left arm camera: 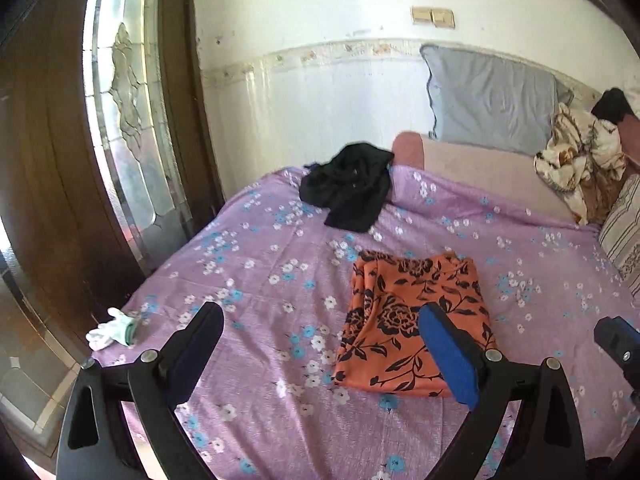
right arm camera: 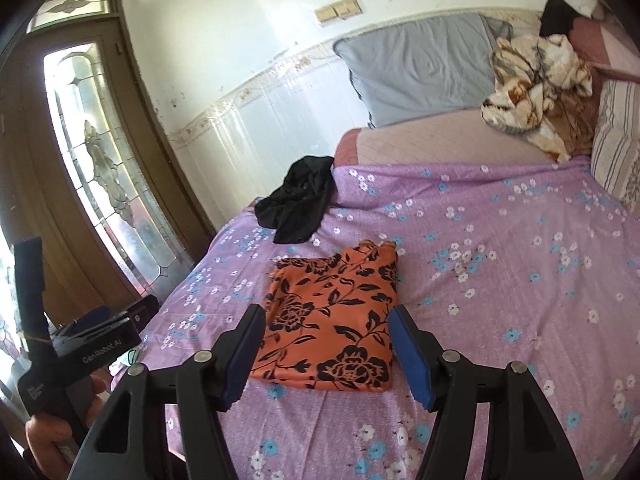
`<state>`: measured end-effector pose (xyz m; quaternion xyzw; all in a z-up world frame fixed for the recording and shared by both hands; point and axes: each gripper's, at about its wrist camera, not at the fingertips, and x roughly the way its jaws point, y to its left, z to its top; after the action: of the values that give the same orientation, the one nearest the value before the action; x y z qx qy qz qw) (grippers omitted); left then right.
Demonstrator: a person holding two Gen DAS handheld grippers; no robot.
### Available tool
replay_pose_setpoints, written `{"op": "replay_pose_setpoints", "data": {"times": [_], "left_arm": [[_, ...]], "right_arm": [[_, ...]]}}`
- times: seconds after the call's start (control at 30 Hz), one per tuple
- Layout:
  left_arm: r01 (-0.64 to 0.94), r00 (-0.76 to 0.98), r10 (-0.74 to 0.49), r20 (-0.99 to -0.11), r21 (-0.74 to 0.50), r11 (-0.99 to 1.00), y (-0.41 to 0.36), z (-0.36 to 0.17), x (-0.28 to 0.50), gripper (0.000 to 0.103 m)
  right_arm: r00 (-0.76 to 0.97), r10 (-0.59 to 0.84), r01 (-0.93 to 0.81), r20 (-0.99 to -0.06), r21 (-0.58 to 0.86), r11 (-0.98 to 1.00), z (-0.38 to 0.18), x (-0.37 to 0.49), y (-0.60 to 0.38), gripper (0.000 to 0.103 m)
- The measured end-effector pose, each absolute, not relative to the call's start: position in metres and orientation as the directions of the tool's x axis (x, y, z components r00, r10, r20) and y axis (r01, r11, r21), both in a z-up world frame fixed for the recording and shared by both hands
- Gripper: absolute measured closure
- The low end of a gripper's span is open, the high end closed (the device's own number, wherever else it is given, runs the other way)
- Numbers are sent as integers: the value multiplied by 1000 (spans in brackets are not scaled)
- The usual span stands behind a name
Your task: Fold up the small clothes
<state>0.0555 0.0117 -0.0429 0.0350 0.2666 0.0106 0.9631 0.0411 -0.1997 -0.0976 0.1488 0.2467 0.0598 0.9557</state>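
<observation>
An orange cloth with black flowers point(left arm camera: 412, 320) lies folded in a flat rectangle on the purple flowered bedsheet point(left arm camera: 260, 272); it also shows in the right wrist view point(right arm camera: 332, 320). A crumpled black garment point(left arm camera: 348, 184) lies farther back near the bed's left edge, and shows in the right wrist view point(right arm camera: 298, 200). My left gripper point(left arm camera: 320, 328) is open and empty, above the sheet just left of the orange cloth. My right gripper point(right arm camera: 326, 332) is open and empty, its fingers either side of the cloth's near end, held above it.
A white glove point(left arm camera: 112, 328) lies at the bed's left edge. A wooden door with glass point(left arm camera: 120, 128) stands left. A grey pillow point(left arm camera: 492, 100), a crumpled patterned blanket point(left arm camera: 576, 160) and a striped pillow point(left arm camera: 624, 232) are at the back right.
</observation>
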Motion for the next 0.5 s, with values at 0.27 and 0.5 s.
{"op": "replay_pose_setpoints", "data": {"times": [0.27,0.5], "left_arm": [[-14,895,32,-445,43,999,26,-4,19,5],[-22,919,37,-393,42,999,28,21,-5,5]], "right_arm": [[897,209,-95,-390,292,952,-64,12,-185,34],[919,212,-127,-331,261,957,-39,-10,-175,31]]}}
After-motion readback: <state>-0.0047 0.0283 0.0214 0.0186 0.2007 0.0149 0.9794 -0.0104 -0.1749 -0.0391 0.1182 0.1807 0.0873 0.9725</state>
